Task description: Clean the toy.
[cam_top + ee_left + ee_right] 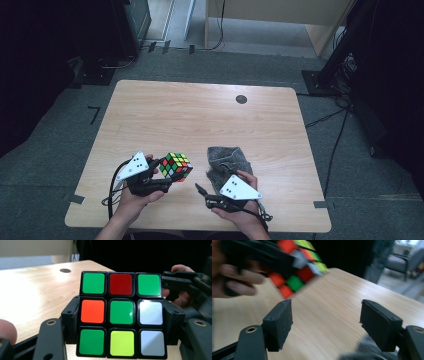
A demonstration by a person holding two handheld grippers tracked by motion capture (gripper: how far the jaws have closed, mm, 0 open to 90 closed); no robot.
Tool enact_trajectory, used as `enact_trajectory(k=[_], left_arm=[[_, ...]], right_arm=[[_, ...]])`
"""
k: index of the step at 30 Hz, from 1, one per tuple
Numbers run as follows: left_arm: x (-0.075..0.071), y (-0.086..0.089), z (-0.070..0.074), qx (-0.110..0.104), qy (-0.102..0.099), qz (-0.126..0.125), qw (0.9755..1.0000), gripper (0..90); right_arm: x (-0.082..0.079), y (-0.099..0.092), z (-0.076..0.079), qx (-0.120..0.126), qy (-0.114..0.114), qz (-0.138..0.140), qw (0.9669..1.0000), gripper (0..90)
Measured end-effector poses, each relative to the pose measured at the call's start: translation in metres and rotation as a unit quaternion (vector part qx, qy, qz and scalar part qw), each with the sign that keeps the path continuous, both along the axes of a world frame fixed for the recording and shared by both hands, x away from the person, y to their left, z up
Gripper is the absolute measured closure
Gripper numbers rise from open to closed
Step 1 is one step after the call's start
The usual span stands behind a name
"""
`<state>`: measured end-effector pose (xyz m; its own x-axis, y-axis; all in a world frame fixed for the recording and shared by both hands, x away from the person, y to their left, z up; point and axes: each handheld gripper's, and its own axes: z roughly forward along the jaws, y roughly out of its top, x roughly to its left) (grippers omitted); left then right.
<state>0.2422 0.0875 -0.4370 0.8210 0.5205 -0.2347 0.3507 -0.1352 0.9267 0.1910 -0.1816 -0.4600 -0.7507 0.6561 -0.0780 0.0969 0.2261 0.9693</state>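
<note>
A scrambled Rubik's cube (pixel 176 166) is held just above the wooden table (pixel 200 115) near its front left. My left gripper (pixel 165 174) is shut on it. In the left gripper view the cube (pixel 122 315) shows a mostly green face, and the black pads (pixel 71 320) press on its two sides. My right gripper (pixel 201 193) stands open to the right of the cube, pointing left toward it, with nothing between its fingers (pixel 279 322). In the right gripper view the cube (pixel 297 267) is blurred at the upper left.
A crumpled grey cloth (pixel 227 159) lies on the table just behind the right hand. A small dark round hole (pixel 241 99) sits near the table's far edge. Cables and dark stands surround the table on the floor.
</note>
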Motion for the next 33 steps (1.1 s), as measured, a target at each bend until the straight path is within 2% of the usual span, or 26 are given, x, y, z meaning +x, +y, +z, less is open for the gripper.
enact_trajectory(k=[1,2,4,5,6,7,11,13,15,17,20,21,24,26,29,30,31,32,33], left_arm=[[0.0,-0.002,0.001,0.001,0.011,-0.004,0.9999,34.2],[0.0,-0.004,0.002,0.001,0.021,-0.011,0.9997,34.2],[0.0,-0.007,0.004,0.002,0.041,-0.022,0.9989,34.2],[0.001,-0.01,0.004,0.001,0.06,-0.026,0.9979,34.2],[0.001,-0.01,0.004,0.001,0.06,-0.026,0.9979,34.2],[0.001,-0.01,0.004,-0.003,0.071,-0.028,0.9971,34.2],[0.006,-0.01,0.004,-0.027,0.12,-0.035,0.9918,34.2],[0.006,-0.012,0.004,-0.036,0.133,-0.047,0.9893,34.2],[0.005,-0.015,0.004,-0.035,0.141,-0.062,0.9874,34.2],[0.005,-0.016,0.003,-0.031,0.144,-0.068,0.9867,34.2],[0.006,-0.016,0.002,-0.03,0.149,-0.072,0.9858,34.2],[0.006,-0.016,0.002,-0.025,0.145,-0.074,0.9863,34.2],[0.008,-0.016,-0.001,-0.017,0.148,-0.083,0.9853,34.1],[0.009,-0.015,-0.002,-0.02,0.149,-0.087,0.9847,33.6],[0.01,-0.013,0.0,-0.035,0.143,-0.088,0.9852,27.4],[0.01,-0.011,0.002,-0.039,0.139,-0.083,0.986,24.3],[0.009,-0.009,0.005,-0.04,0.131,-0.076,0.9877,15.0],[0.009,-0.007,0.008,-0.041,0.119,-0.07,0.9895,15.0],[0.008,-0.004,0.01,-0.044,0.106,-0.067,0.9911,14.4]], right_arm=[[-0.004,0.009,0.0,-0.005,-0.018,0.012,0.9998,23.0],[-0.004,0.009,0.0,-0.005,-0.018,0.012,0.9998,23.0],[-0.006,0.014,-0.002,-0.014,-0.038,0.009,0.9991,20.6],[-0.007,0.017,-0.003,-0.021,-0.056,0.007,0.9982,19.5],[-0.007,0.017,-0.003,-0.021,-0.056,0.007,0.9982,19.5],[-0.008,0.019,-0.004,-0.025,-0.062,0.008,0.9977,19.3],[-0.013,0.028,-0.008,-0.054,-0.093,0.008,0.9942,18.6],[-0.014,0.032,-0.009,-0.068,-0.106,-0.001,0.992,18.9],[-0.015,0.034,-0.011,-0.079,-0.121,-0.016,0.9894,21.3],[-0.015,0.034,-0.012,-0.084,-0.129,-0.02,0.9879,28.6],[-0.016,0.034,-0.013,-0.09,-0.137,-0.022,0.9862,31.0],[-0.017,0.034,-0.013,-0.093,-0.138,-0.019,0.9859,33.1],[-0.017,0.034,-0.012,-0.108,-0.133,-0.014,0.9852,34.6],[-0.017,0.034,-0.012,-0.108,-0.124,-0.014,0.9863,34.6],[-0.016,0.033,-0.01,-0.093,-0.101,-0.009,0.9905,34.7],[-0.016,0.033,-0.01,-0.092,-0.096,-0.011,0.991,34.7],[-0.015,0.031,-0.009,-0.091,-0.083,-0.017,0.9922,34.8],[-0.015,0.031,-0.009,-0.091,-0.083,-0.017,0.9922,34.8],[-0.011,0.026,-0.008,-0.074,-0.054,-0.021,0.9956,34.8]])
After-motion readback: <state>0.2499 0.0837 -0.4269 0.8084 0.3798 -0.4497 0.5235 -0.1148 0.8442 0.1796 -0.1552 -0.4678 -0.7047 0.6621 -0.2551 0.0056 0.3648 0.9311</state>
